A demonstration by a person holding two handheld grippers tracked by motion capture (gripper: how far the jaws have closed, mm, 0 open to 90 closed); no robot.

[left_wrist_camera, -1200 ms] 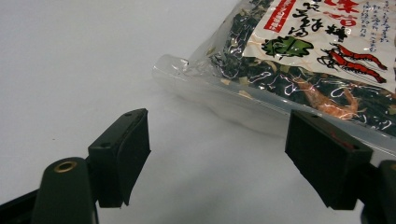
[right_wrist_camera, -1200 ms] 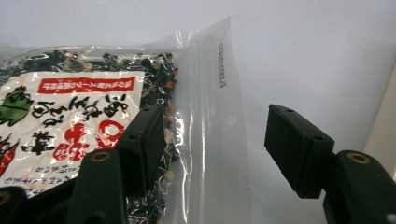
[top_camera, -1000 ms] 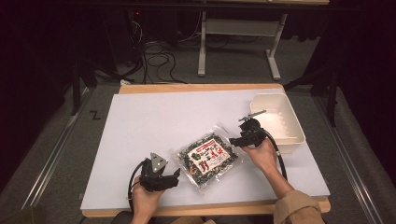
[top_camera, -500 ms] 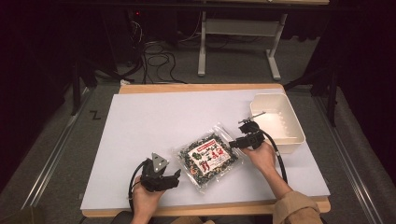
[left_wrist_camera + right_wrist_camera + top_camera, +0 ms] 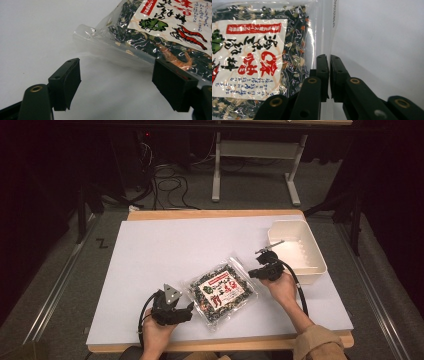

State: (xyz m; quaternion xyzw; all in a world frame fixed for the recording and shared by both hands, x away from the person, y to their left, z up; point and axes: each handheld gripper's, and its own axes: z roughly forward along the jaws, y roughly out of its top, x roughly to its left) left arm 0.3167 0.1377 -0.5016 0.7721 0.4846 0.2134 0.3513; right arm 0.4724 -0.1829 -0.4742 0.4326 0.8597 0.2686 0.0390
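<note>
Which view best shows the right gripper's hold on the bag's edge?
Right gripper view: the right gripper pinches the bag's clear edge. High view shows it small at the bag's corner; left gripper view shows the bag's other end.

Dim room: grey floor point(image 5: 65, 285), tangled cables point(image 5: 167, 180), white table legs point(image 5: 255, 170) behind.

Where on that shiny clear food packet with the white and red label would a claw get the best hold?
Probably the flat sealed edge strip of the clear plastic food packet, approached level from the side. The packet lies flat on the white table, and its filled middle looks too broad and slippery. The right claw is pinching that strip.
</note>
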